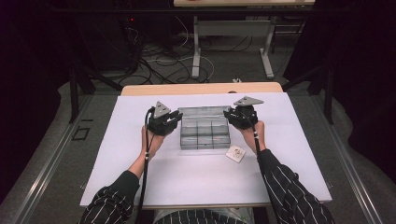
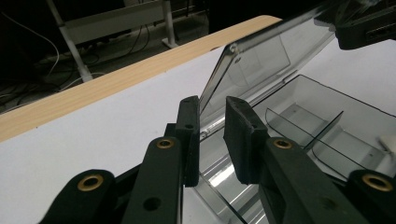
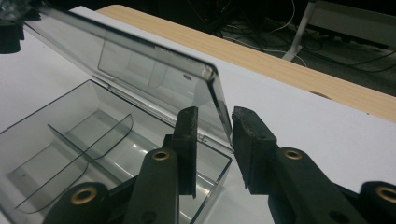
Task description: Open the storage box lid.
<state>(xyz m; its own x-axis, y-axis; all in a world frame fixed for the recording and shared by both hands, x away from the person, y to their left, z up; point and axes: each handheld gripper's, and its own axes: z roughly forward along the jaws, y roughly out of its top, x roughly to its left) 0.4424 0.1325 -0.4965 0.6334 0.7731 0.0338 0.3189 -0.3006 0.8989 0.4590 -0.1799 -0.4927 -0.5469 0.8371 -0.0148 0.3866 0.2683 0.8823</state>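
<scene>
While your left gripper [image 2: 212,135] sat at one side of the clear grey plastic compartment box [image 1: 204,133], its jaws stood close together astride the side edge of the raised transparent lid [image 2: 261,65]; whether the pads actually pinched that edge was not plain, though they looked almost closed on it. Just past those jaws lay the box's open tray with its thin curved dividers [image 2: 303,128], and beyond that the white table cover [image 2: 93,140].

Your right gripper [image 3: 214,147] mirrored this on the opposite side: jaws narrowly parted around the other lid edge [image 3: 215,100], the tray directly below and inward of them. A gap showed beside the outer pad, so a firm clamp was not certain.

You were handling something light, stiff and slick. Thin hard plastic like this would likely slip between smooth pads and could crack at the hinge if twisted. The side edges of the lid, near its free corners, seemed the best hold, with both hands moving evenly.

A small white square item [image 1: 236,153] lay near your right forearm.
</scene>
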